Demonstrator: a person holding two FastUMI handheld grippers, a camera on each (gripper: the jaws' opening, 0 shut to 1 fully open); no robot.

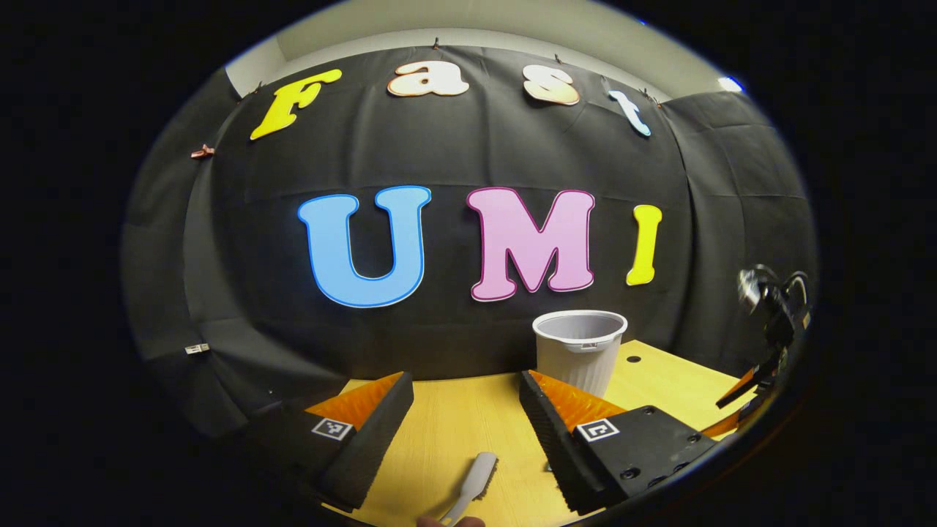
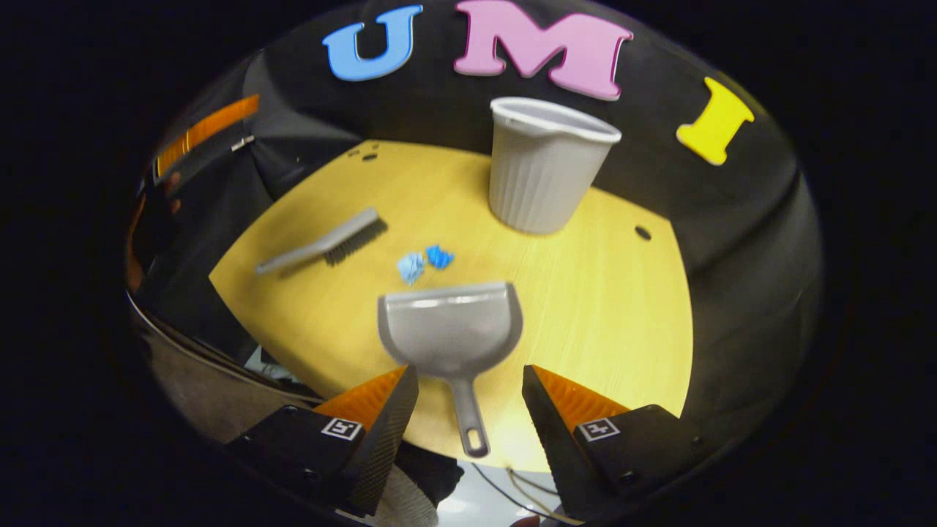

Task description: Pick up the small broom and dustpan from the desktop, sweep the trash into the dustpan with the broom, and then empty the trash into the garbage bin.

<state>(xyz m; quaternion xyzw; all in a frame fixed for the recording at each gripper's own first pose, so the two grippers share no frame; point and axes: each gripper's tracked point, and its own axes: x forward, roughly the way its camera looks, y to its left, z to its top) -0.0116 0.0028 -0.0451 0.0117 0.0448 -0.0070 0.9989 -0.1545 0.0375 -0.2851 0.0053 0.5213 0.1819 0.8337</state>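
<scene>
In the right gripper view a grey dustpan (image 2: 448, 333) lies flat on the yellow desktop (image 2: 600, 307), handle toward me. My right gripper (image 2: 468, 395) hovers open above that handle, touching nothing. Two crumpled blue scraps of trash (image 2: 424, 263) lie just past the dustpan's mouth. The grey small broom (image 2: 329, 245) lies to the left of them, bristles down. A ribbed grey garbage bin (image 2: 545, 168) stands upright at the back. In the left gripper view my left gripper (image 1: 465, 413) is open above the broom's handle end (image 1: 474, 484), with the bin (image 1: 580, 350) beyond.
The other gripper (image 1: 768, 344) shows at the right edge of the left gripper view, and the left one (image 2: 205, 143) at the upper left of the right gripper view. The desktop has small holes (image 2: 643, 233) near the back. Its front edge (image 2: 307, 380) is close below my fingers.
</scene>
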